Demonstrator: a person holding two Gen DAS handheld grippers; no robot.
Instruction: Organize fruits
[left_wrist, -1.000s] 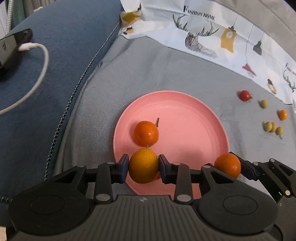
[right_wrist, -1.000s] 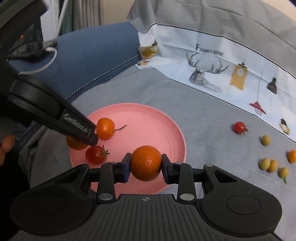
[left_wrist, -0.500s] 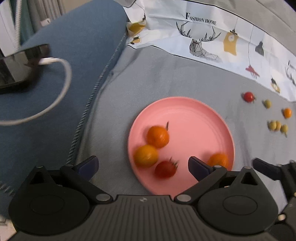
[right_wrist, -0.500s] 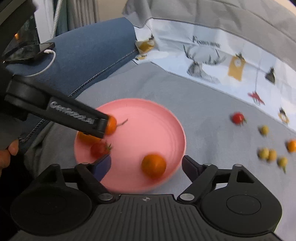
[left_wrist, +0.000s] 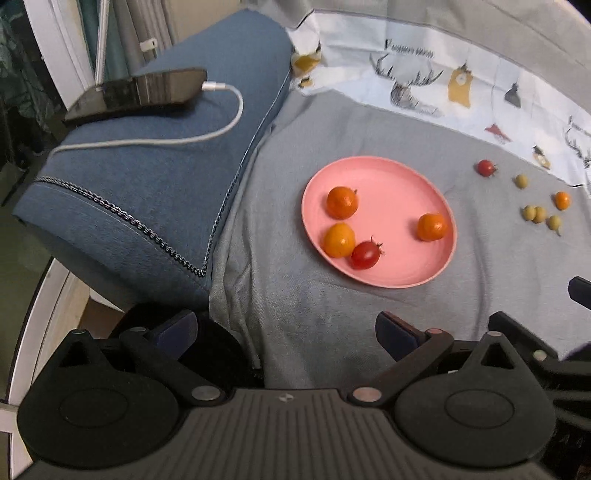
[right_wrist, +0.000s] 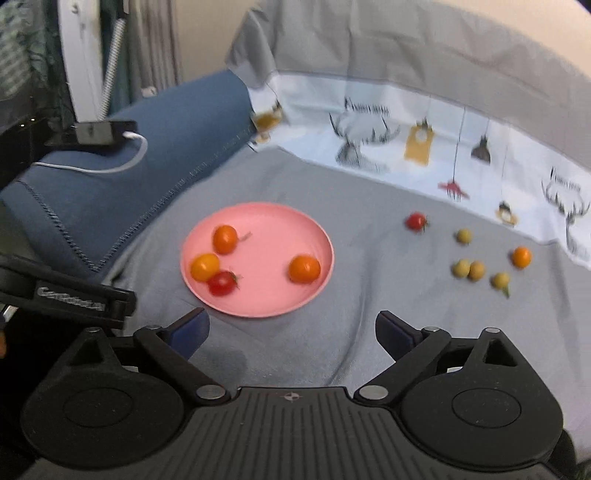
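Note:
A pink plate (left_wrist: 391, 184) (right_wrist: 266, 221) lies on the grey cloth. On it sit three small oranges (left_wrist: 342, 201) (left_wrist: 338, 240) (left_wrist: 432, 226) and a red tomato (left_wrist: 365, 254) (right_wrist: 221, 283). My left gripper (left_wrist: 286, 332) is open and empty, raised back from the plate's near left side. My right gripper (right_wrist: 291, 328) has its jaws still opening, nothing between them, above the cloth in front of the plate. To the right on the cloth lie a red tomato (right_wrist: 416, 221), a small orange (right_wrist: 521, 257) and several yellow-green fruits (right_wrist: 469, 269).
A blue cushion (left_wrist: 166, 173) at the left carries a phone (left_wrist: 136, 92) on a white cable (left_wrist: 229, 125). A printed white sheet (right_wrist: 424, 147) runs along the back. The left gripper's finger (right_wrist: 74, 295) shows at the right wrist view's left edge.
Both grippers opened and let go of an orange each onto the plate, then drew back and up. The plate now looks smaller and farther in both views.

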